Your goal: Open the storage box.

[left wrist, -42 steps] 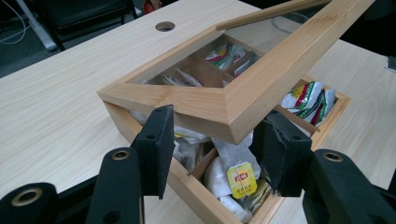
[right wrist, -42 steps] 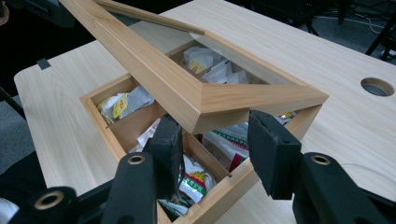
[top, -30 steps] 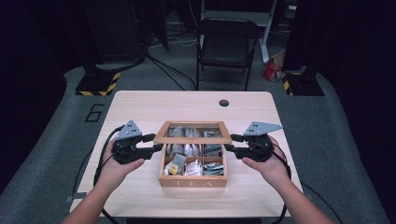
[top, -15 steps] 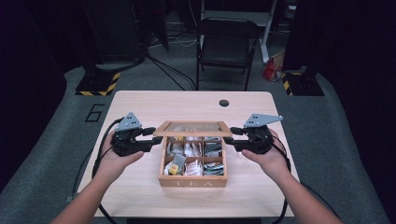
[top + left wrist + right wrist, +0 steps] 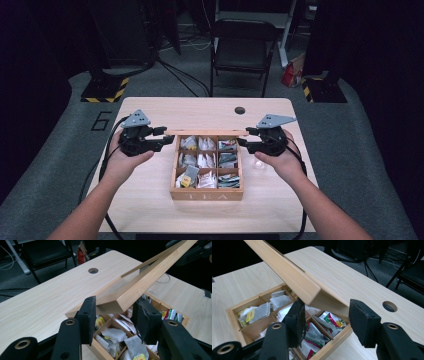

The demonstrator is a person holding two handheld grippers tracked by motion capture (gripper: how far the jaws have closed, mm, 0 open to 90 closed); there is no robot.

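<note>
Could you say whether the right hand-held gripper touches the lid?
Cannot tell: in the right gripper view the lid sits between the just-opening jaws of the right hand-held gripper, one clear, one overlapping it.

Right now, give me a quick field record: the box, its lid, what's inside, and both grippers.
box: wooden tea box at mid table, the word TEA on its front
lid: lid raised at the far edge, a corner between each gripper's jaws
contents: tea bags in the compartments
left gripper: left gripper at the lid's left corner; jaws have just been closing, gaps beside the wood
right gripper: right gripper at the lid's right corner; jaws have just been opening, clear gap on one side
</note>
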